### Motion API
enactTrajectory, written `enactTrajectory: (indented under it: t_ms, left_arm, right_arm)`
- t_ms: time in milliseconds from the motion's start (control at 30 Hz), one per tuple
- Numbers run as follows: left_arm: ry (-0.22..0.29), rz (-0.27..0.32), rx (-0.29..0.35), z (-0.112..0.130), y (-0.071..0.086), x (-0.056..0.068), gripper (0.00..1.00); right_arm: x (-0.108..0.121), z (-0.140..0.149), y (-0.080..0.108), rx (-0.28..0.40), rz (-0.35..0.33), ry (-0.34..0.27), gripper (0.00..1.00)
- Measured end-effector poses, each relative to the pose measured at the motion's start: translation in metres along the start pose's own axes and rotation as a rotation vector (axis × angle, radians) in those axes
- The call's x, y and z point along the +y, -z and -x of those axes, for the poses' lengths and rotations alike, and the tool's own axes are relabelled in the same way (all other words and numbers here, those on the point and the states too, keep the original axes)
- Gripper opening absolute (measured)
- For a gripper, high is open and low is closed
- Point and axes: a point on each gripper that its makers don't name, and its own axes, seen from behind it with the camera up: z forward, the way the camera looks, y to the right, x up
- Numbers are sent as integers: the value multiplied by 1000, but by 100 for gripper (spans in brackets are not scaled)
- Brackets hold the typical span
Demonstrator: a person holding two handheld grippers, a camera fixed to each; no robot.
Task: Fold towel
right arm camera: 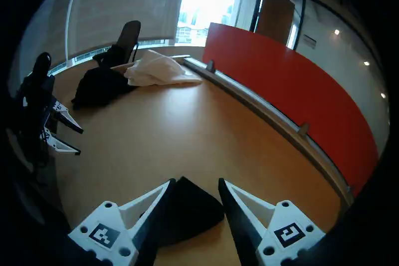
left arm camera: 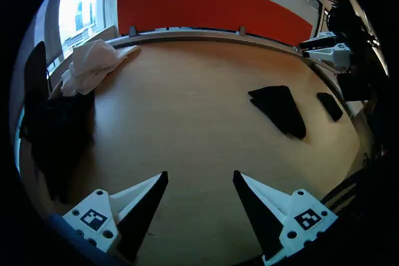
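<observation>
On the desk [left arm camera: 189, 116] a white cloth [left arm camera: 92, 64] sits heaped far left, the left gripper [left arm camera: 199, 175] hangs with its fingers apart over bare wood, and the black towel [left arm camera: 279, 109], likely soft, light and floppy, lies to the right, just below the right gripper [right arm camera: 197, 182], also spread apart, and looks best pinched at a corner.

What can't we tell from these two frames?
- Right gripper view: the black towel lies between and beyond the fingers of the right gripper. They cover its near edge, so contact is unclear.
- Left gripper view: the small black item near the towel is too dark to identify.
- Right gripper view: the dark heap next to the white cloth is in shadow, with no detail.
</observation>
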Motion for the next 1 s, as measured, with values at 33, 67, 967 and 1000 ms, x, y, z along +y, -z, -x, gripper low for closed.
enactTrajectory:
  t_ms: [33,67,967,1000]
  left_arm:
    - [0,-1,0,0,0,0,97]
    - [0,-1,0,0,0,0,97]
    - [18,-12,-17,10,1,-4,97]
    - [19,-13,-17,11,0,-5,97]
  right_arm:
    - [0,0,-1,1,0,-2,68]
    - [-1,1,-1,1,1,-3,68]
    - [-20,36,-40,-39,-42,-24,75]
    - [-21,38,-42,-42,-43,-25,75]
